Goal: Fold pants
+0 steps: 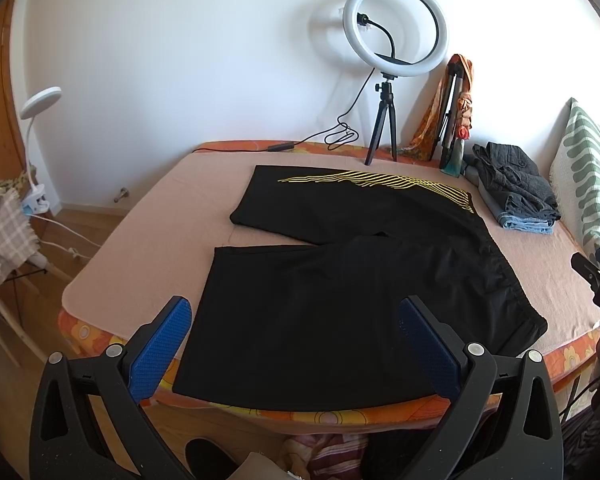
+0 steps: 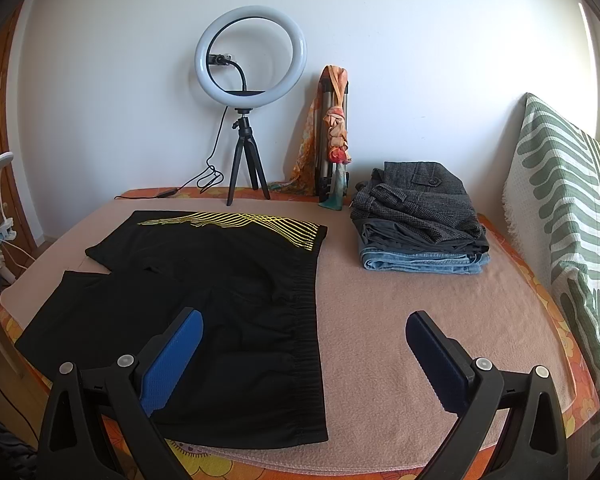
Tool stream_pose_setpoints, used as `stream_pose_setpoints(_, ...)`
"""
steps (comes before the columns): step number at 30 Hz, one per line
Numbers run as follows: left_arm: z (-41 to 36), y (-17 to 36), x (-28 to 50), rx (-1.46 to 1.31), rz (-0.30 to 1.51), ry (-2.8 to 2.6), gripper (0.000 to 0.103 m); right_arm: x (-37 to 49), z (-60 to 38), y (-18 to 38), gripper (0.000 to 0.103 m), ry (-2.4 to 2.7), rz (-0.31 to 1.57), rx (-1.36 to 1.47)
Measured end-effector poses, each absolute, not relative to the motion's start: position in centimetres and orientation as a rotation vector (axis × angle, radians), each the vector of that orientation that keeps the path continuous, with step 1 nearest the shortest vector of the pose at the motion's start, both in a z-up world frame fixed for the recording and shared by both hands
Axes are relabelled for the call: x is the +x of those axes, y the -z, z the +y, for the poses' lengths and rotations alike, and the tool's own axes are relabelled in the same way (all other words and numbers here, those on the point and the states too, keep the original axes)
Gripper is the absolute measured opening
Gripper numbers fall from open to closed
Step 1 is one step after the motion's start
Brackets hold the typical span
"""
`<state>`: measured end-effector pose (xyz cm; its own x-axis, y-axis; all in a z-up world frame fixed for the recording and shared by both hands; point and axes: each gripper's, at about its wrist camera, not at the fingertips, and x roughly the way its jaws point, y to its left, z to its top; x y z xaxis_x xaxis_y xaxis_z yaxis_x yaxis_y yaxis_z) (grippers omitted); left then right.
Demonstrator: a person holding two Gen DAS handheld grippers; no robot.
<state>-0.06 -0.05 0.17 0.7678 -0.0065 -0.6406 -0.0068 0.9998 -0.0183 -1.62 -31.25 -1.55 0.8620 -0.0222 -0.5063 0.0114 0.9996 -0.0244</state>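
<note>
The black, yellow-striped pair of shorts-length pants [image 1: 352,280] lies spread flat on the pink blanket-covered bed [image 2: 400,320], filling the middle of my left view and the lower left of my right view. Both my tongs gape wide and empty — left gripper [image 1: 296,344] over the near leg, right gripper [image 2: 304,356] straddling the elastic waistband. The cloth looks thin, limp, light — probably slippery. I'd pinch hem and waistband corners at the near edge.
</note>
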Motion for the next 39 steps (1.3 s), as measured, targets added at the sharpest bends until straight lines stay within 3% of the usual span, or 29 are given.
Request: stream_pose_setpoints(39,0.47,0.11,0.11,-0.036,0.706,-0.018,0.103,-1.63,-30.97,1.78,0.103,0.011,0.537,-0.02)
